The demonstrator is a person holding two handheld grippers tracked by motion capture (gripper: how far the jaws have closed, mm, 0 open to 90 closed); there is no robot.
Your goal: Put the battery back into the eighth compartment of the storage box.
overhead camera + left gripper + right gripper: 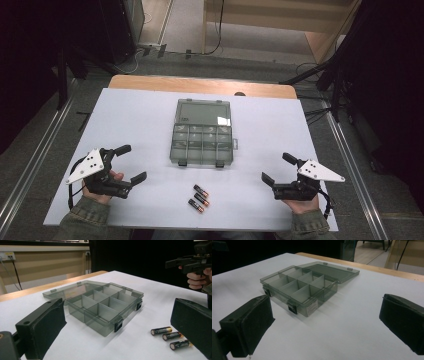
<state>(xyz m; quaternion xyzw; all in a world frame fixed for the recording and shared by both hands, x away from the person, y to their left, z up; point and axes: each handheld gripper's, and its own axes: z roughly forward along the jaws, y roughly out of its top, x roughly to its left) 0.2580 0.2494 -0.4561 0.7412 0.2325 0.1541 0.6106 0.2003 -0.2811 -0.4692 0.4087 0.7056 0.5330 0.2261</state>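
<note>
the counter (pixel 135 107), covered in a white sheet, carries a smoky translucent plastic organiser box (pixel 202 145) with its flat lid (pixel 204 112) swung fully back and lying level behind it. three black aa batteries with copper-coloured ends (pixel 199 198) lie side by side, near the box's front wall and roughly midway between the two hands. the left claw (pixel 131 163) is released and grasps nothing, its jaws standing wide apart above the sheet; the right claw (pixel 278 167) is likewise released and bare, well apart from the batteries. the likely step is to lift one battery. to do it well, approach an outer battery from above, close across its round barrel rather than its ends, and keep the jaws clear of its neighbour, since the cells lie close together and roll easily. contents: the box's compartments, two rows divided by thin walls, all look bare; the two black latches (pixel 200 163) hang open on the front wall.
</note>
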